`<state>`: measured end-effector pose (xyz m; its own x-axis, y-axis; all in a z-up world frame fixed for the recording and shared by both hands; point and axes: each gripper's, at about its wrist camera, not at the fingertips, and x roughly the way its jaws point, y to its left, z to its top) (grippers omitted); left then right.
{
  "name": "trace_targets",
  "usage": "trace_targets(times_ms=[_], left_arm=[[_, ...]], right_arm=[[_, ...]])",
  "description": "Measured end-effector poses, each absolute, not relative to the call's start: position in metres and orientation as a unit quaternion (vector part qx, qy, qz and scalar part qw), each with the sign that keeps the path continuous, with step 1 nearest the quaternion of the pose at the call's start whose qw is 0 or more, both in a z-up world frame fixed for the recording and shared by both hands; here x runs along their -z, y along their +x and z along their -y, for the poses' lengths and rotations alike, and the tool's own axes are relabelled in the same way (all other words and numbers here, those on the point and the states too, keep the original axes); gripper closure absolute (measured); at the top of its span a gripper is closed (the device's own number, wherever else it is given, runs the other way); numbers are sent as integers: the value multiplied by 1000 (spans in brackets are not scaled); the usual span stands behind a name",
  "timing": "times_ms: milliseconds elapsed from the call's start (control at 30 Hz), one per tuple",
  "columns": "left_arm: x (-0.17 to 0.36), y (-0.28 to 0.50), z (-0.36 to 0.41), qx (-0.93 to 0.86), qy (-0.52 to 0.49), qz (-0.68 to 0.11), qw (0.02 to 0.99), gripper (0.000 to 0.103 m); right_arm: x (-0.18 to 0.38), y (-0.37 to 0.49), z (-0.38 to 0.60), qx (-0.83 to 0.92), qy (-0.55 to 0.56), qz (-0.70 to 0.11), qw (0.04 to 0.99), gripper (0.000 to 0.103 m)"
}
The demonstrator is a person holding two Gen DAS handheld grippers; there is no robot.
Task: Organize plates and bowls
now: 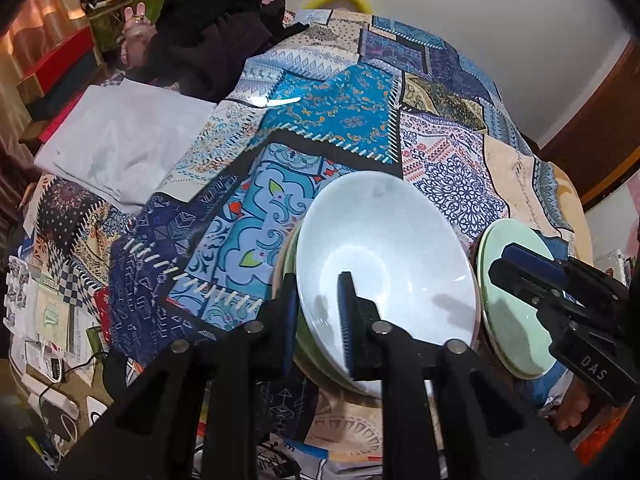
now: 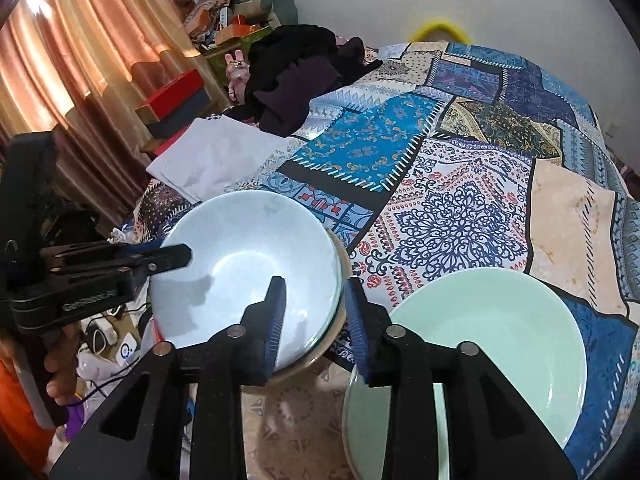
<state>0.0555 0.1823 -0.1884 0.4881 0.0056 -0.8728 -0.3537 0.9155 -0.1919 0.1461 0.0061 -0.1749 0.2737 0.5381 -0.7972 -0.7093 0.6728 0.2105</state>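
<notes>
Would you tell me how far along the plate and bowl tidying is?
Bowls look nested: the white bowl tops a stack. The green plates seem stacked beside it. The left tool straddles the bowl's rim, jaws slack; the right tool hangs open between bowl and plates. Probably only withdrawing remains.

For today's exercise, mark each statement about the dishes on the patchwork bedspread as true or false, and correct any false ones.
1. The white bowl sits nested on other dishes. True.
2. The green plate is stacked inside the white bowl. False: it lies beside the bowl, apart from it.
3. The left claw straddles the white bowl's rim. True.
4. A folded white cloth covers the green plate. False: the cloth lies farther back on the bedspread.
</notes>
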Motion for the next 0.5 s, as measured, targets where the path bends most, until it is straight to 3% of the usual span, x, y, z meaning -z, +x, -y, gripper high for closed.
trace_targets(times_ms=[167, 500], left_arm=[[178, 45, -186, -122, -146, -471, 861, 61], [217, 40, -199, -97, -193, -510, 833, 59]], right_arm=[[179, 150, -7, -389, -93, -462, 792, 65], [201, 154, -14, -386, -100, -490, 775, 63]])
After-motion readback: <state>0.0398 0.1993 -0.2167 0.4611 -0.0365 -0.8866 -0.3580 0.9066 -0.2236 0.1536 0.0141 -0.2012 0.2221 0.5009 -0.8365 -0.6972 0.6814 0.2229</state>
